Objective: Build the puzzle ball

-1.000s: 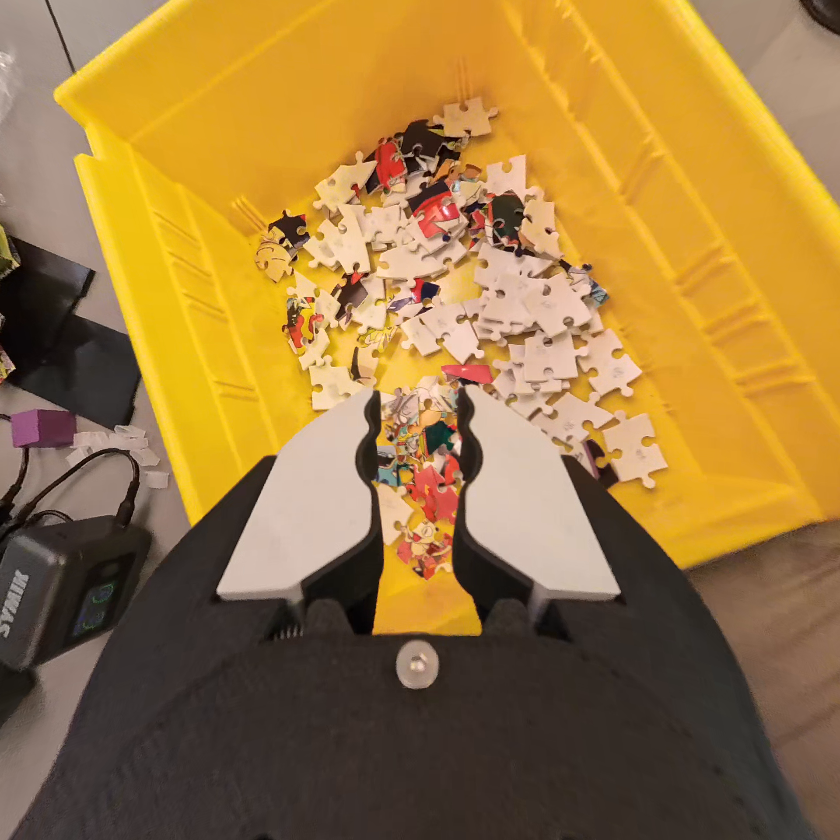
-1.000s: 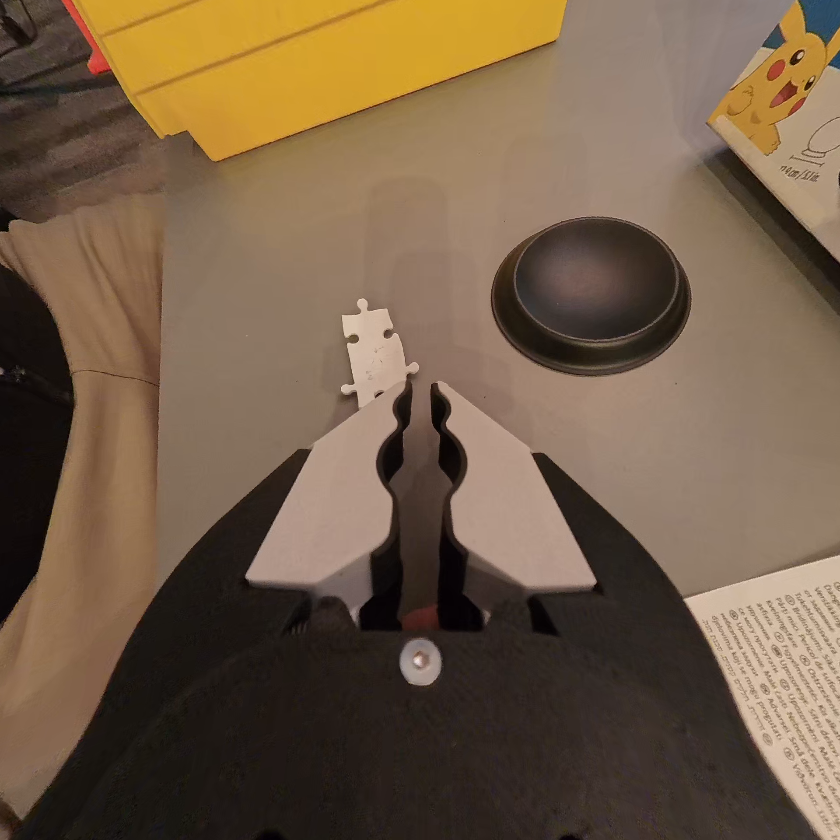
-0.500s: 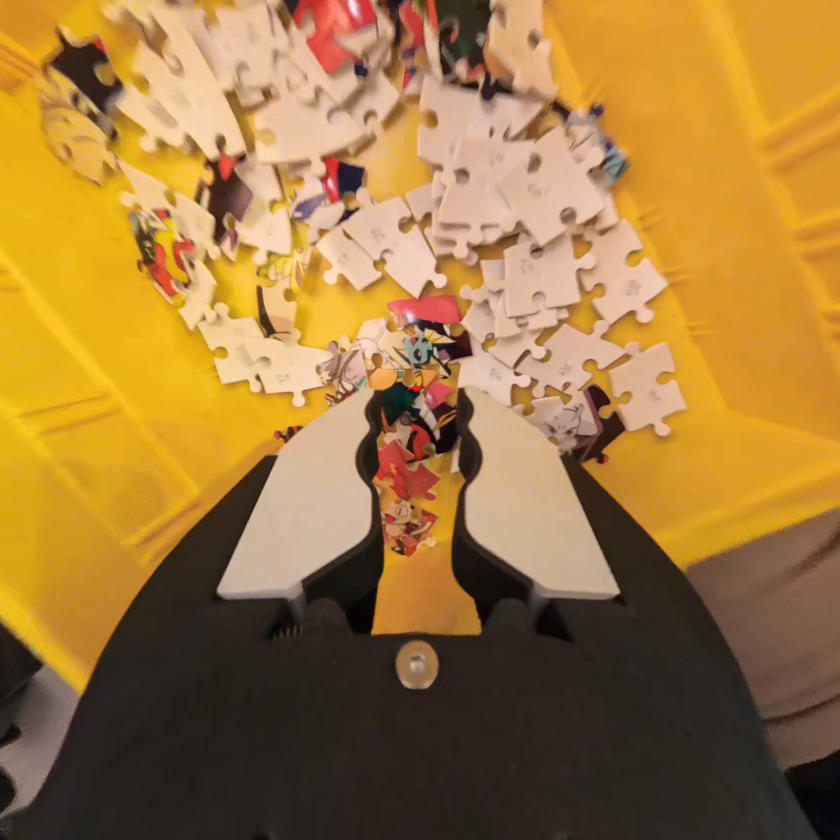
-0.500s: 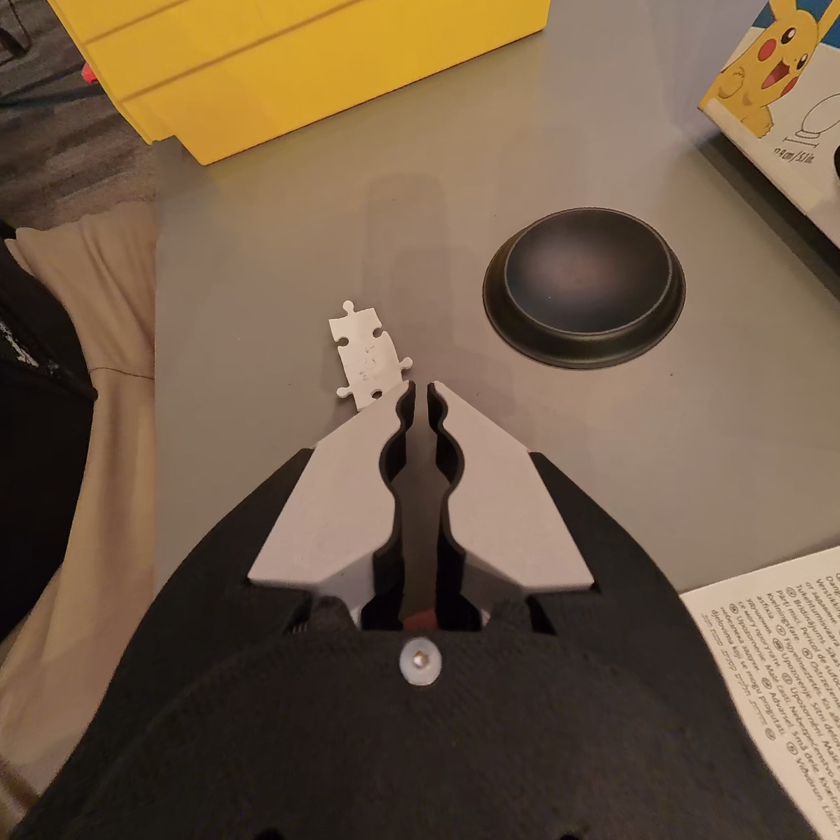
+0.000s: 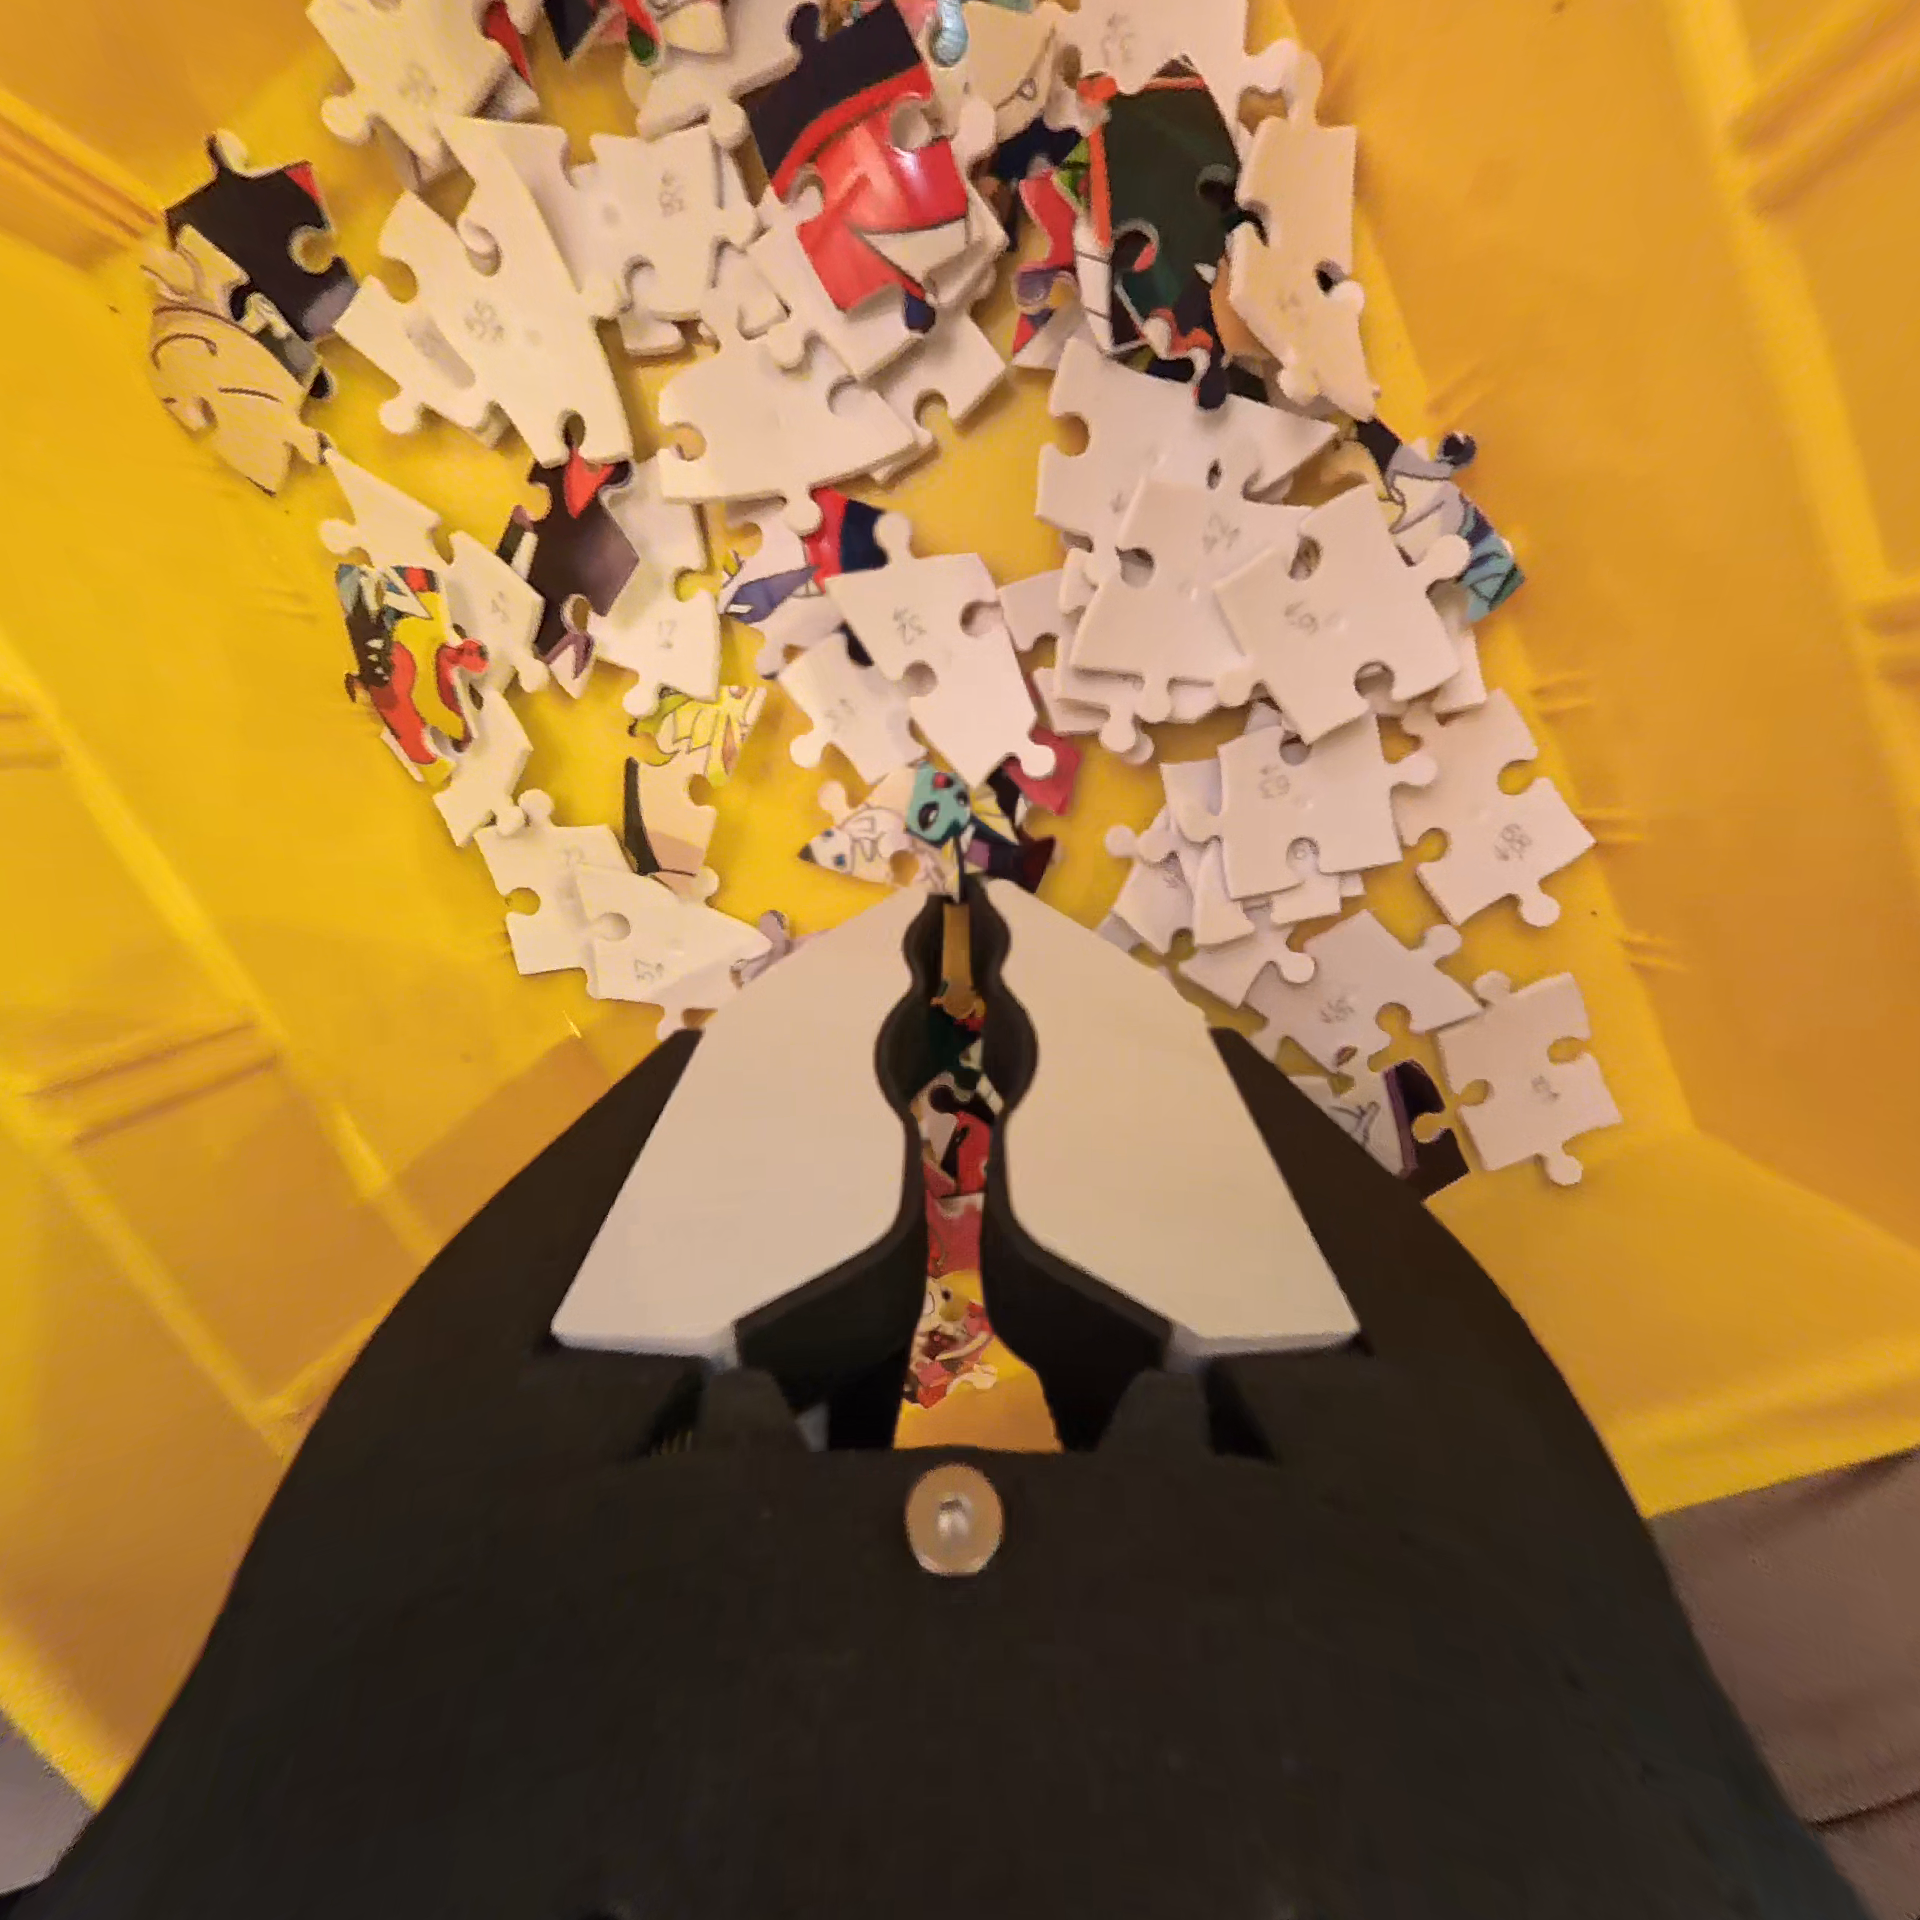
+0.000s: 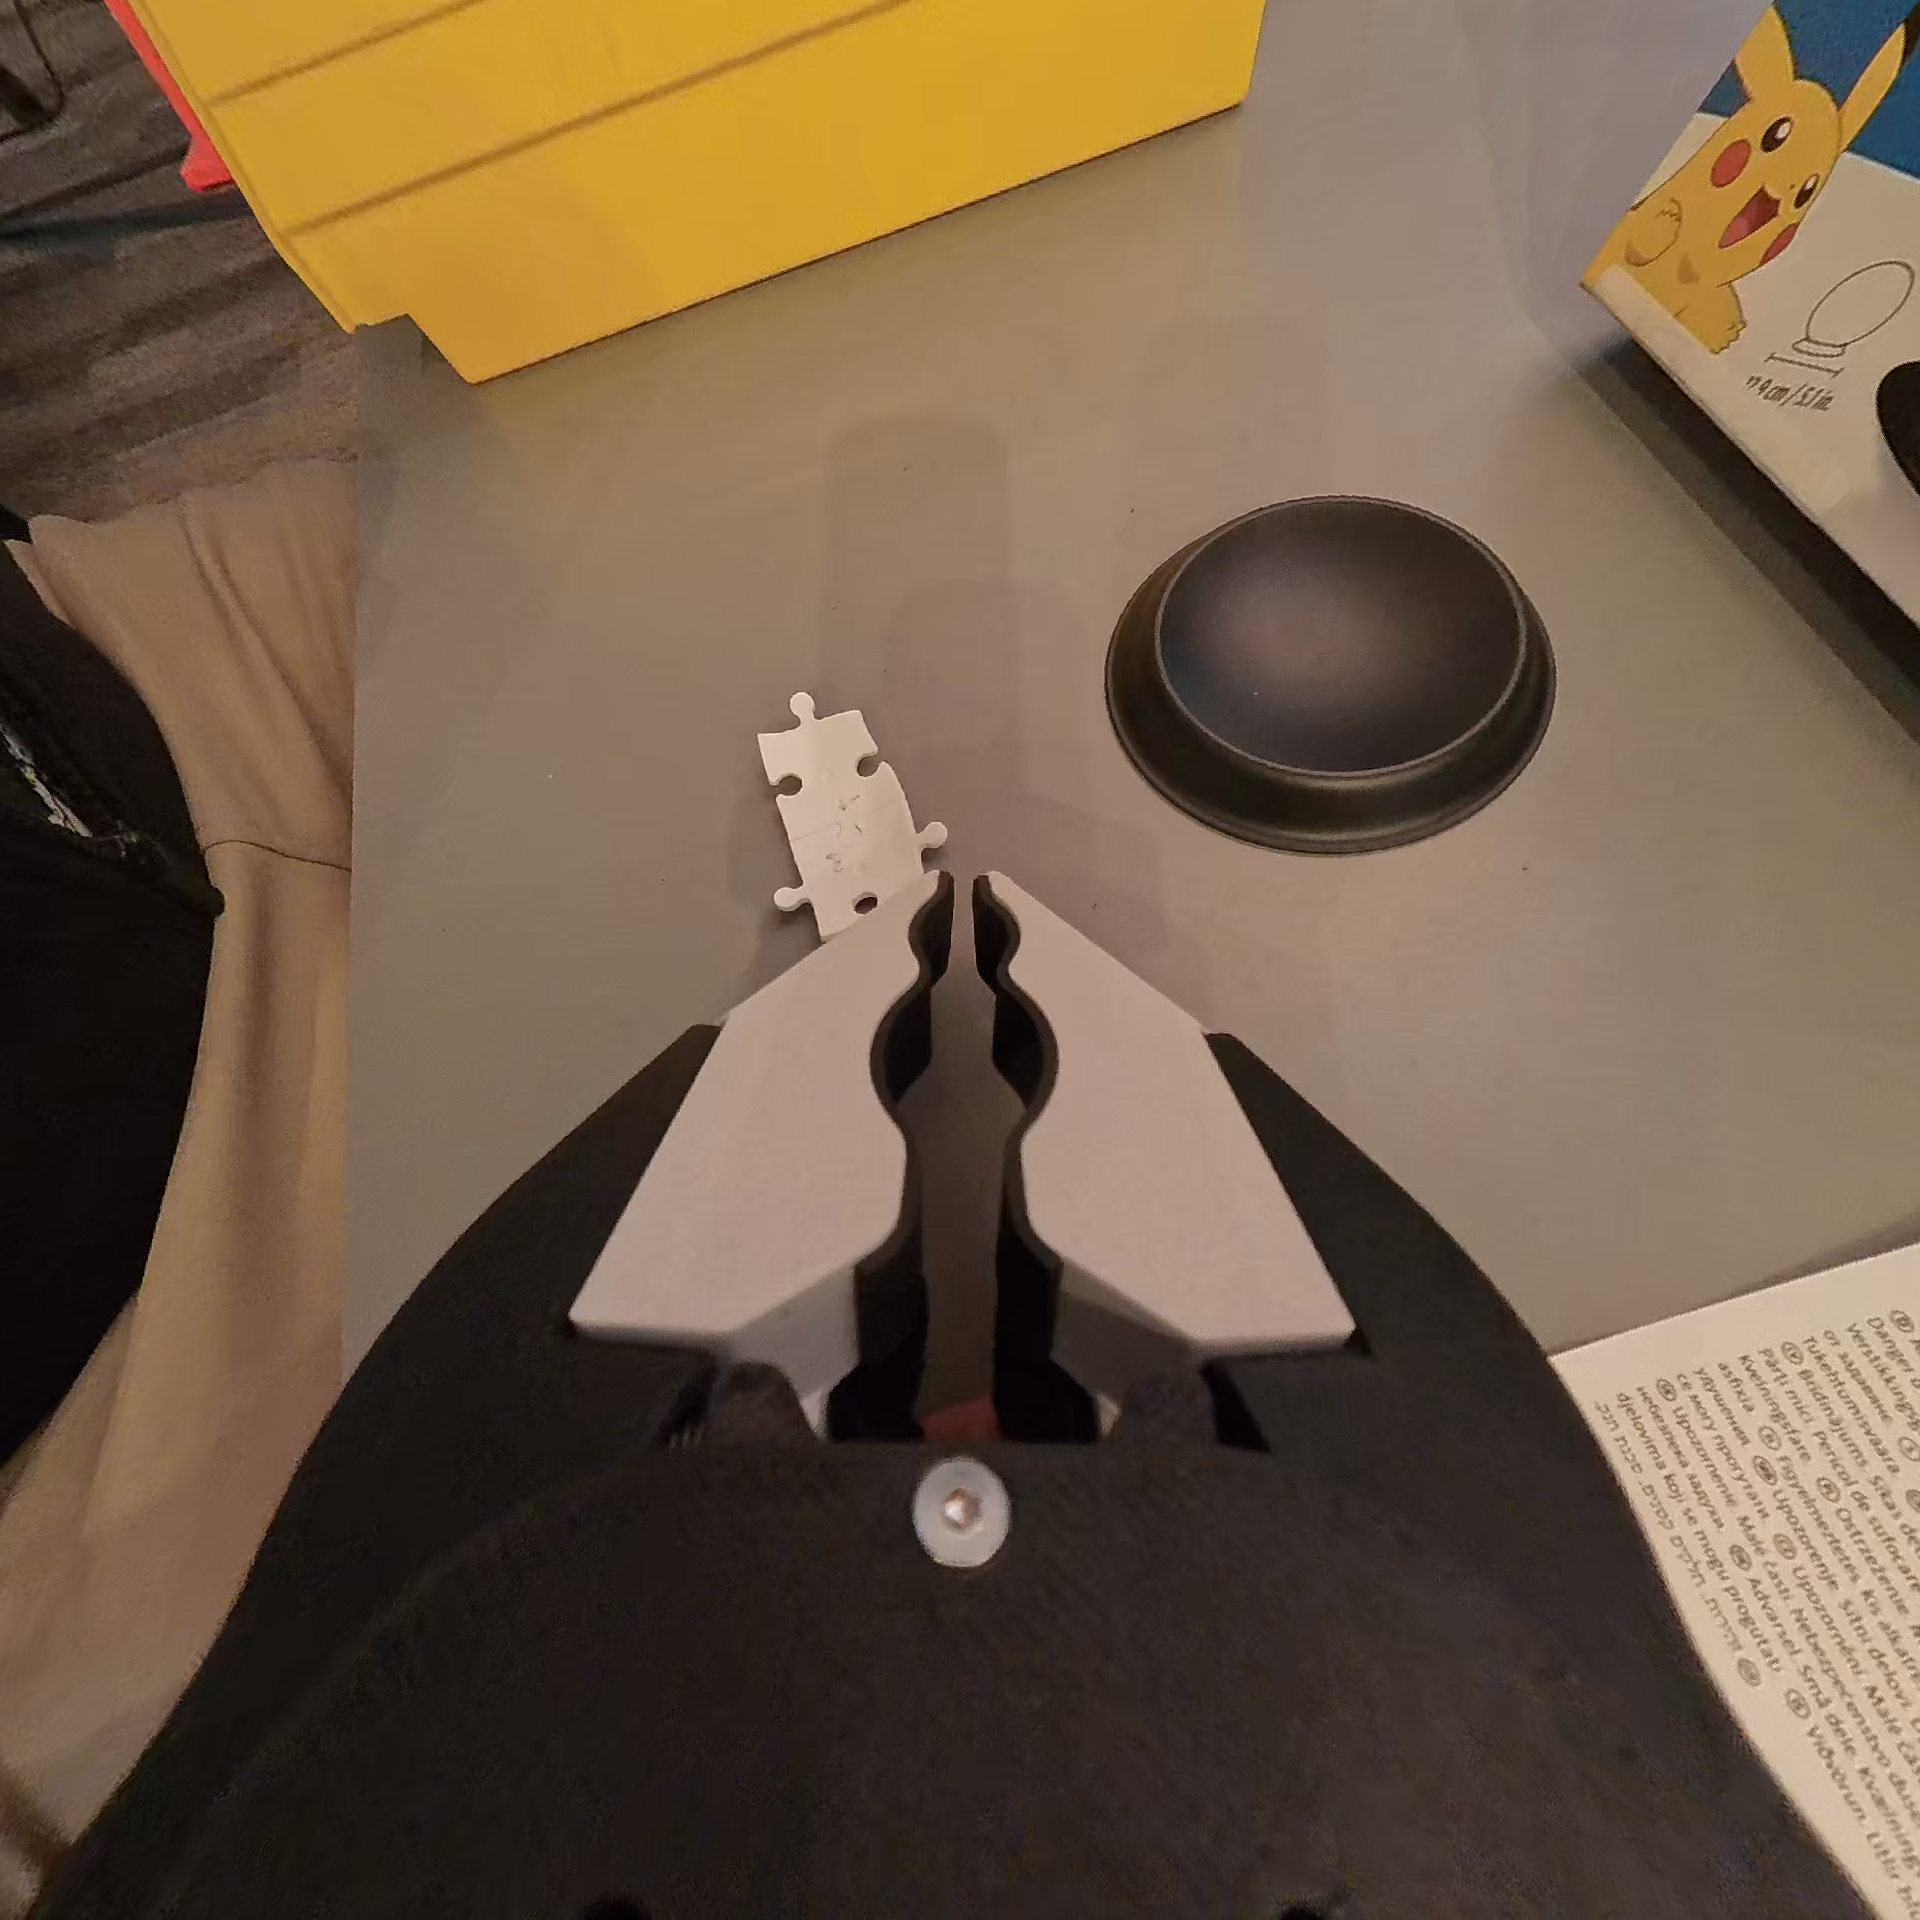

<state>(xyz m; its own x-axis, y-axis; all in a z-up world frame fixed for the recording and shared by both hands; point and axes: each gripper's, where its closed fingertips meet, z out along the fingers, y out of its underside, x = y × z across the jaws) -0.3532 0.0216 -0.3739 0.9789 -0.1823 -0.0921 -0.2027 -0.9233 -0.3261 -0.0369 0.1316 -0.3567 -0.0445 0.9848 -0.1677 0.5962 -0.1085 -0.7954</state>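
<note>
My left gripper [image 5: 957, 902] is down inside the yellow bin [image 5: 208, 1039], its jaws drawn almost together at the tips. A thin coloured edge sits right in that slit, at the near end of a joined strip of printed pieces [image 5: 951, 1226] that runs back under the fingers (whether I am truly pinching it or only poised over it I cannot tell). Just ahead of the tips lies a small colourful piece [image 5: 914, 831], and beyond it the loose puzzle pieces [image 5: 1195, 582] fan out across the bin floor, most showing white backs, a few with red, black and dark green print. The heap spreads to both sides and far ahead.

My right gripper [image 6: 962, 885] hangs over the grey table [image 6: 1351, 987], jaws nearly closed with a narrow gap and nothing between them. Just ahead and left of its left fingertip [image 6: 925, 914] lies a short white strip of joined pieces [image 6: 844, 821], face down, its near end hidden behind that finger. Ahead to the right sits the round black stand [image 6: 1330, 675]. Farther off, the bin's outer wall; at the far right the puzzle box [image 6: 1766, 208]; at the near right a printed leaflet [image 6: 1766, 1507].
</note>
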